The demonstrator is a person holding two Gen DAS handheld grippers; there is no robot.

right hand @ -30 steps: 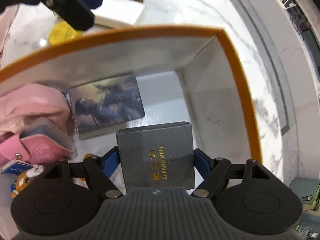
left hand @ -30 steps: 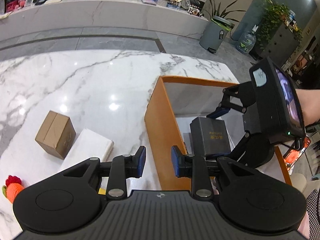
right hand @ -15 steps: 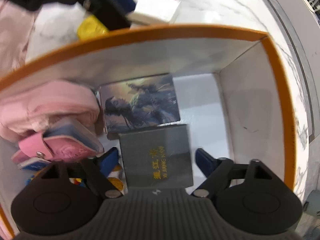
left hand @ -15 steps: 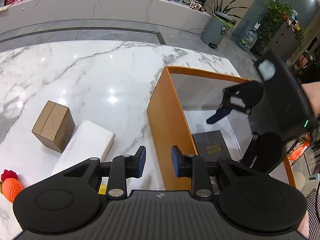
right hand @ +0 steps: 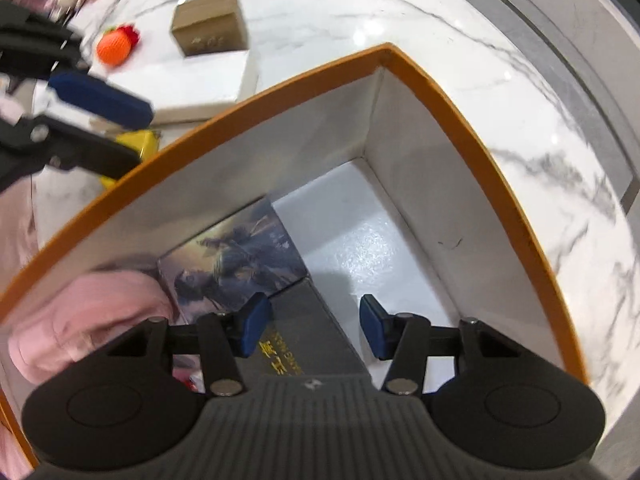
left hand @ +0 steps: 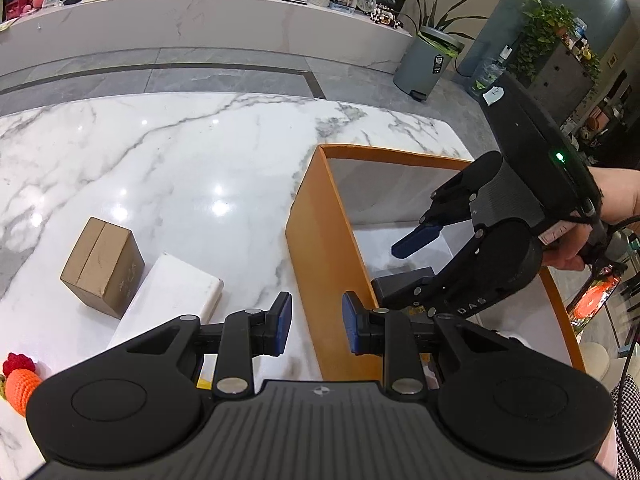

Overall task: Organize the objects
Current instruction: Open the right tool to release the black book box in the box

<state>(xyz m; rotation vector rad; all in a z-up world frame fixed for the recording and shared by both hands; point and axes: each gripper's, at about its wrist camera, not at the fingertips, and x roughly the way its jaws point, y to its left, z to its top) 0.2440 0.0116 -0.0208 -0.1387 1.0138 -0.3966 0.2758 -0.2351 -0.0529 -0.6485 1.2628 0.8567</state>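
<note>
Lying boxed, dark case with gold lettering

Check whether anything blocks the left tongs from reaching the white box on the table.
Nothing visible does. The left tongs hang open above the marble table, with the white box just ahead to their left. The brown carton sits beyond it, the orange bin off right.
</note>
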